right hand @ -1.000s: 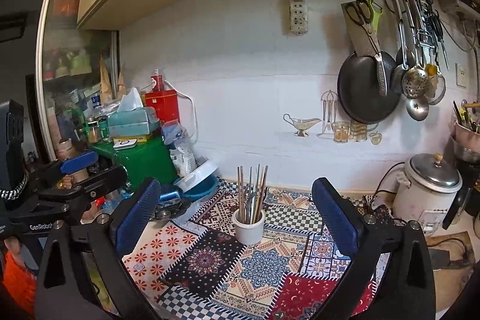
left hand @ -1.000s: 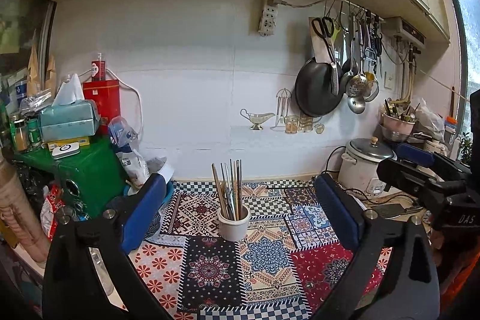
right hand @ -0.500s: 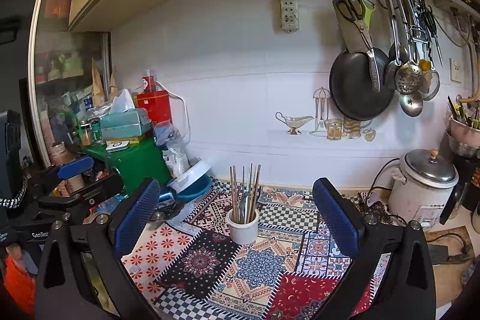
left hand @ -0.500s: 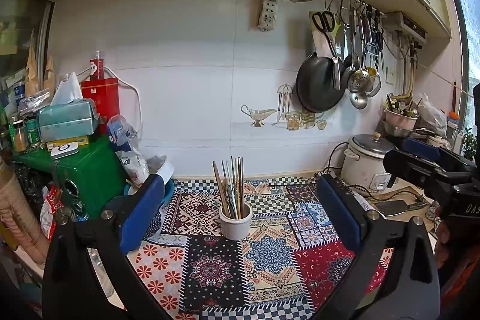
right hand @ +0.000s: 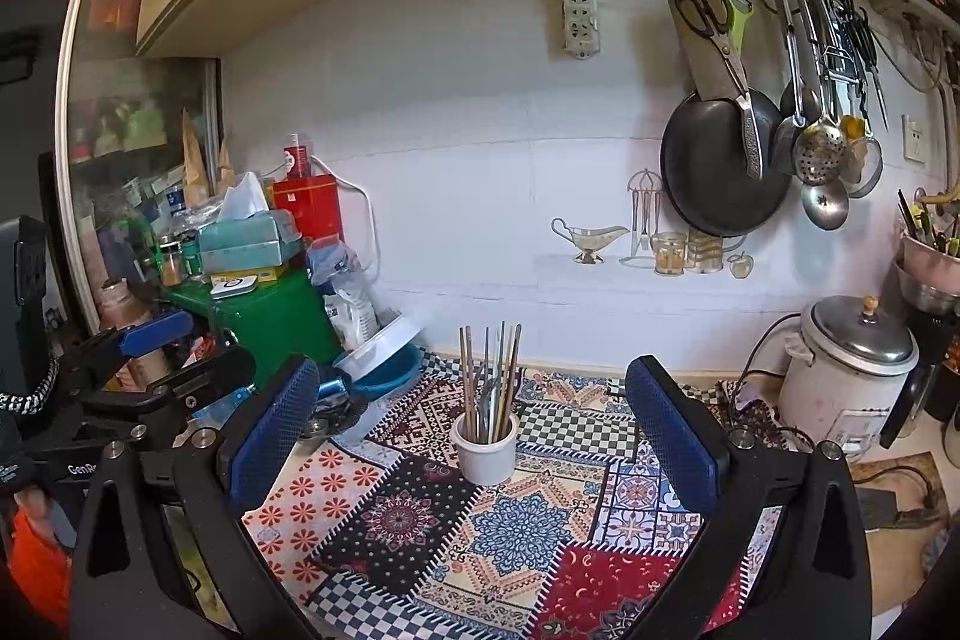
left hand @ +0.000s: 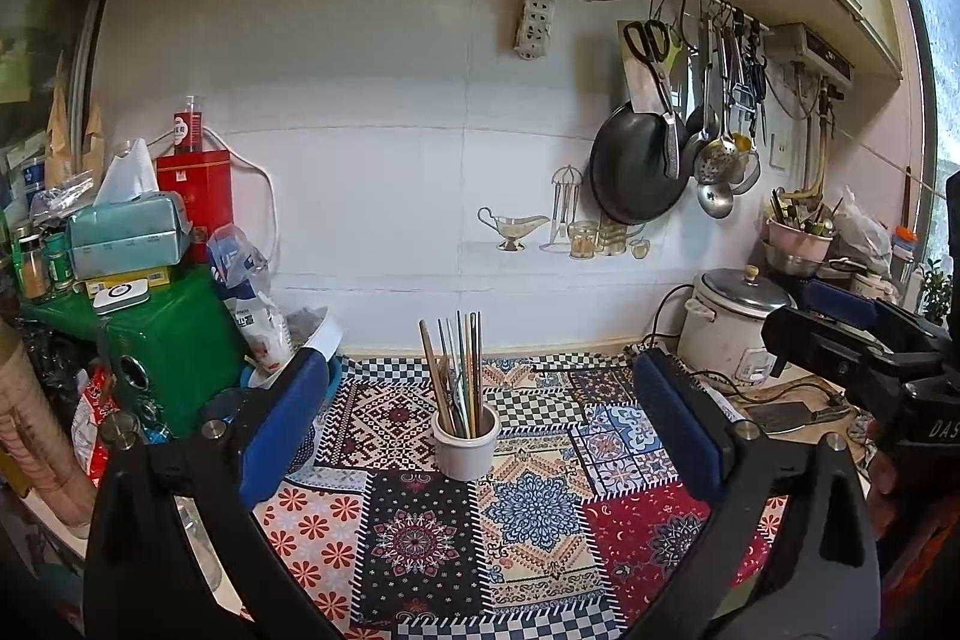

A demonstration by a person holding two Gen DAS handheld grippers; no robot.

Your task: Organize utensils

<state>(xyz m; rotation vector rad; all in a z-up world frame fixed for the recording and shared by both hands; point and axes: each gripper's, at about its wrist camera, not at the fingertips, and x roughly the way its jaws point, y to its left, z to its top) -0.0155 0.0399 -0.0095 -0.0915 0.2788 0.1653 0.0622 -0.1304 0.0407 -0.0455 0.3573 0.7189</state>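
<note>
A white cup (left hand: 465, 445) full of chopsticks and metal utensils (left hand: 459, 370) stands on a patterned patchwork mat (left hand: 528, 520). It also shows in the right wrist view (right hand: 485, 445). My left gripper (left hand: 480, 424) is open and empty, held back from the cup with its blue pads wide on either side. My right gripper (right hand: 474, 436) is open and empty too, equally back from the cup. Each gripper shows in the other's view, the right one (left hand: 852, 340) at the right edge and the left one (right hand: 150, 376) at the left edge.
A green box (left hand: 162, 340) with a tissue box (left hand: 123, 235) stands at left, with a blue bowl (right hand: 384, 376) beside it. A rice cooker (left hand: 729, 322) stands at right. A black pan (left hand: 636, 169), scissors and ladles (left hand: 714, 160) hang on the wall.
Both grippers have shifted slightly, so the cup sits a little more central in each view. Both stay open and empty.
</note>
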